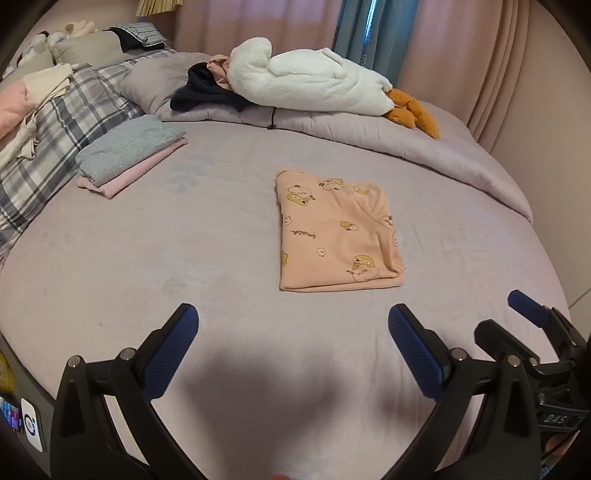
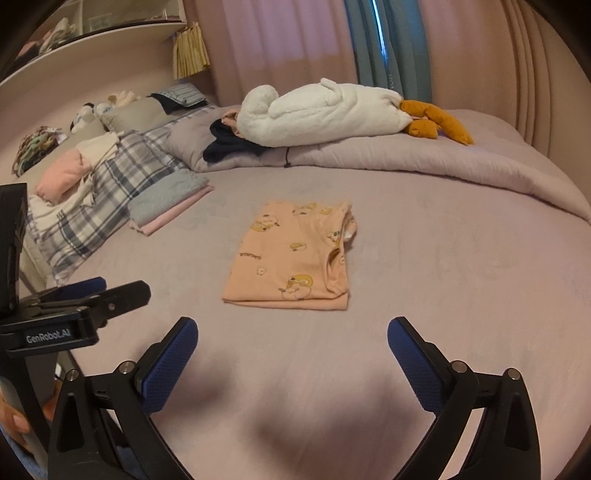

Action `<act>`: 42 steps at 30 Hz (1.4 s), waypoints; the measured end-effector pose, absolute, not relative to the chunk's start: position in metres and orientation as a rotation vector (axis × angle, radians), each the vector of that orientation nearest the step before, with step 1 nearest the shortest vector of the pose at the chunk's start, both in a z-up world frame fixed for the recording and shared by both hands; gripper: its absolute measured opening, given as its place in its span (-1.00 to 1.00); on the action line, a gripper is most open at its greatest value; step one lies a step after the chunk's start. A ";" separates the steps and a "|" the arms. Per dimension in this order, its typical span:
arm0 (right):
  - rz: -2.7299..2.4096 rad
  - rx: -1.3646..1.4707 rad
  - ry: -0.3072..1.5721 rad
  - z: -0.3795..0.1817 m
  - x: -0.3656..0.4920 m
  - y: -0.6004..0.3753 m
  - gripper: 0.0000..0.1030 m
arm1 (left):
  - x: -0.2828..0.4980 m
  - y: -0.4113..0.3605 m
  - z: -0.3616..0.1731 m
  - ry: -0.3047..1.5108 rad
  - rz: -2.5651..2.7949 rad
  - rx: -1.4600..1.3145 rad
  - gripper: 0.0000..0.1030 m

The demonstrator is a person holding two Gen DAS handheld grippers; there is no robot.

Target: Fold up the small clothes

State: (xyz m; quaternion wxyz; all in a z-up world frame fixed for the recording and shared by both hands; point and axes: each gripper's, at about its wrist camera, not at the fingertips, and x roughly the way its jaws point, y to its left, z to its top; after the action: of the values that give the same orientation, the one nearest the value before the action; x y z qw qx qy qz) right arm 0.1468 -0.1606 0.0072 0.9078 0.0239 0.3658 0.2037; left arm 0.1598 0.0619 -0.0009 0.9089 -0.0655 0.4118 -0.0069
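Peach garment (image 1: 338,230), printed with cartoon ducks, is seen folded into a flat rectangle on the mauve bedsheet (image 1: 221,236), mid-bed. In the left wrist view it is placed at about 12 to 1 o'clock from the left gripper (image 1: 291,350), well apart from the blue pads (image 1: 170,354). In the right wrist view it is found at about 12 o'clock from the right gripper (image 2: 291,365), apart as well. Nothing is gripped.

Left gripper jaws are held wide, with only bare sheet between them. Right gripper jaws are held wide too, empty. The right gripper is also caught at 3 o'clock of the left view, and the left gripper at 9 o'clock of the right view.

A folded stack, grey piece (image 1: 129,153) on a pink piece (image 1: 136,173), is seen at 10 o'clock from the peach garment, against a plaid pillow (image 1: 70,122). Unfolded pale clothes (image 2: 74,166) are heaped on the plaid at far 9 to 10 o'clock. A white plush goose (image 1: 306,79) with orange feet is laid on the rolled duvet (image 1: 424,147) at 12 o'clock, with a dark garment (image 1: 207,92) tucked under its head. Pink curtains (image 1: 258,22) are hung behind. A fingertip (image 2: 14,421) is glimpsed at 8 o'clock of the right view.
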 end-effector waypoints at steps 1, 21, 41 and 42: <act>0.421 0.052 0.755 0.008 0.148 -0.161 0.97 | 0.161 0.062 -0.001 0.851 -0.017 -0.136 1.00; 0.421 0.075 0.853 0.007 0.184 -0.158 0.97 | 0.184 0.063 -0.003 0.893 0.076 -0.030 0.99; 0.454 0.039 0.832 0.021 0.178 -0.150 0.97 | 0.183 0.063 0.000 0.904 0.032 -0.067 1.00; 0.454 0.038 0.833 0.021 0.178 -0.150 0.97 | 0.182 0.063 0.001 0.901 0.032 -0.067 1.00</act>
State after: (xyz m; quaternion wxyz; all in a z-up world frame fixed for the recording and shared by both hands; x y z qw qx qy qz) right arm 0.1781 -0.1502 0.0209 0.8894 0.0183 0.4011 0.2184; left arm 0.1822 0.0631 0.0006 0.8995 -0.0322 0.4354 0.0153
